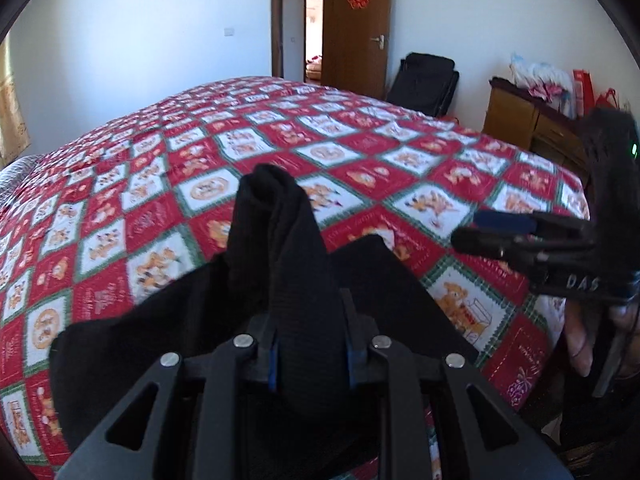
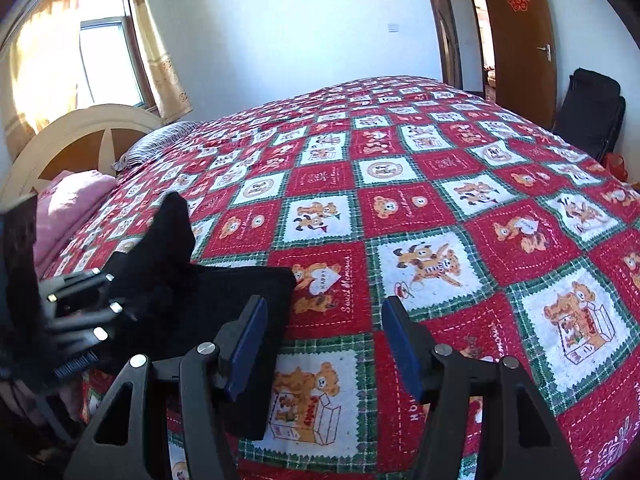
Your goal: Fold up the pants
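Note:
The black pants (image 1: 296, 280) lie partly on the red patchwork quilt (image 1: 360, 152) near the bed's front edge. My left gripper (image 1: 310, 320) is shut on a bunched fold of the pants and lifts it, so a peak of cloth stands above the jaws. In the right wrist view the pants (image 2: 224, 292) lie at the left, with the left gripper (image 2: 80, 312) holding them up. My right gripper (image 2: 324, 320) is open and empty, hovering over the quilt (image 2: 440, 200) just right of the pants. It also shows at the right of the left wrist view (image 1: 468, 232).
A pink pillow (image 2: 68, 208) and a cream headboard (image 2: 80, 132) are at the bed's left end. A black bag (image 1: 428, 80) leans by the open wooden door (image 1: 356, 28). A wooden cabinet (image 1: 532, 120) with bags stands at the right.

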